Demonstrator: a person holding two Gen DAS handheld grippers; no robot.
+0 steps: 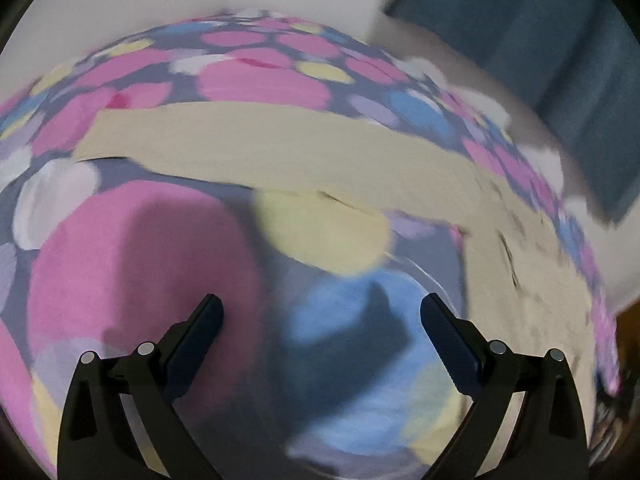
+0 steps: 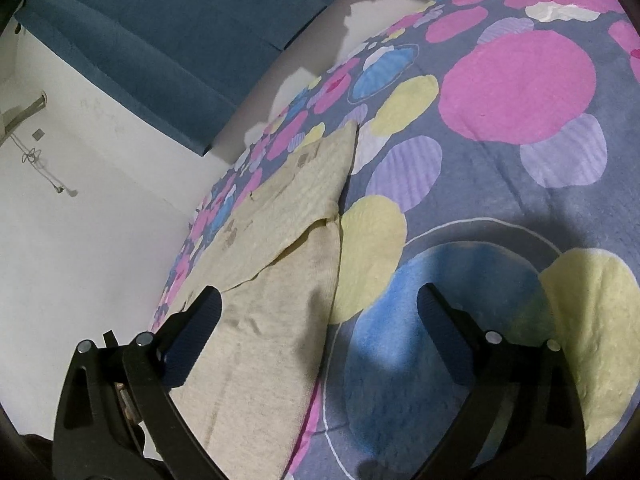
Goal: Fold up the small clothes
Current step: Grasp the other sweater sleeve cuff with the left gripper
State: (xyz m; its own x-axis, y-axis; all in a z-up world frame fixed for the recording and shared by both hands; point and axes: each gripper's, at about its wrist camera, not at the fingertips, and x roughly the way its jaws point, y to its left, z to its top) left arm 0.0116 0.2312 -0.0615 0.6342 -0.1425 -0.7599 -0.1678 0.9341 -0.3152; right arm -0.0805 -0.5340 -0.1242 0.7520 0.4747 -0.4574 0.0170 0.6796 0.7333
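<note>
**A:** How far along is the folding, would you say?

**B:** Partway, I judge. The beige knit garment (image 2: 276, 280) lies flat on the bedspread printed with pink, yellow, blue and lilac circles on grey (image 2: 520, 184). In the right wrist view one panel of it overlaps another, with a folded edge running diagonally across the middle, so at least one fold looks done.

**A:** And the left wrist view?

**B:** Blurred, but the same beige knit garment (image 1: 280, 152) shows as a long band across the spread, with a wider part running down the right side toward the near edge. That length suggests it is not yet a compact bundle.

**A:** Is either claw holding cloth?

**B:** No. The right claw (image 2: 318, 300) has its jaws standing wide apart; the left finger sits over the near end of the garment, the right finger over the blue circle, and nothing is pinched between them. The left claw (image 1: 322, 308) is also spread wide, empty, over bare spread on the near side of the garment.

**A:** What remains?

**B:** Probably another fold or two to bring the long band in. Whether other small clothes wait their turn I cannot tell; none shows here, only a dark blue panel (image 2: 160, 40) against the white wall (image 2: 80, 220) beyond the bed.
</note>
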